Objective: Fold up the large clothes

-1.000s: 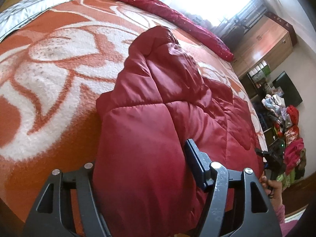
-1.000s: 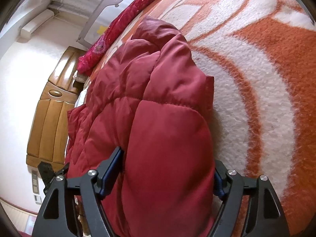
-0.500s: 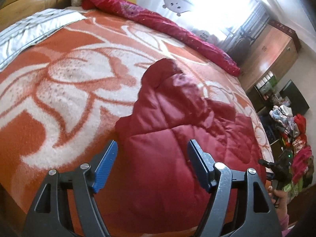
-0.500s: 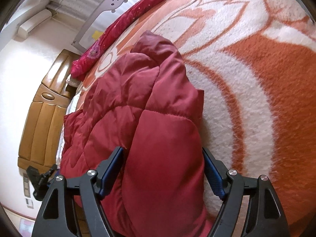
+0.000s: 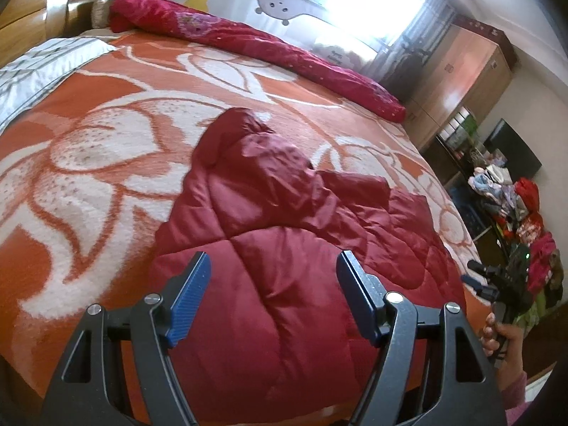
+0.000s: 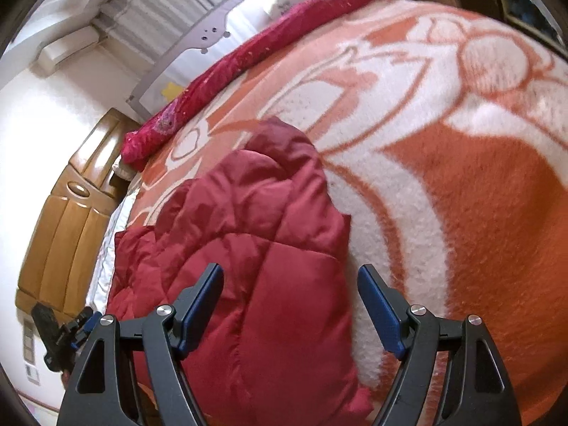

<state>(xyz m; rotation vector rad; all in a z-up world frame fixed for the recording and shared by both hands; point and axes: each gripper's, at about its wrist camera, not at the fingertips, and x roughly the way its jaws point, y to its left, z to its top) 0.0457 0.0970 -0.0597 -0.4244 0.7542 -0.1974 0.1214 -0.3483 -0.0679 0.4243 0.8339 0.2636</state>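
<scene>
A puffy dark red quilted jacket point(image 5: 284, 213) lies folded on an orange and white flowered blanket point(image 5: 88, 163) at the near edge of a bed. It also shows in the right wrist view point(image 6: 255, 248). My left gripper point(image 5: 273, 284) is open and empty, held above the jacket's near end. My right gripper point(image 6: 291, 298) is open and empty, also above the jacket's near end. The right gripper shows in the left wrist view point(image 5: 486, 284), held in a hand beyond the jacket's right side. The left gripper shows at the lower left of the right wrist view point(image 6: 64, 333).
A rolled magenta quilt point(image 5: 255, 46) lies along the bed's far side by a grey bed rail point(image 5: 269, 3). A wooden headboard point(image 6: 64, 234) stands at the bed's end. A wooden wardrobe point(image 5: 461, 71) and a pile of clothes point(image 5: 525, 220) stand right of the bed.
Both grippers have let go of the jacket and pulled back and up from it. The jacket now lies flat on the blanket.
</scene>
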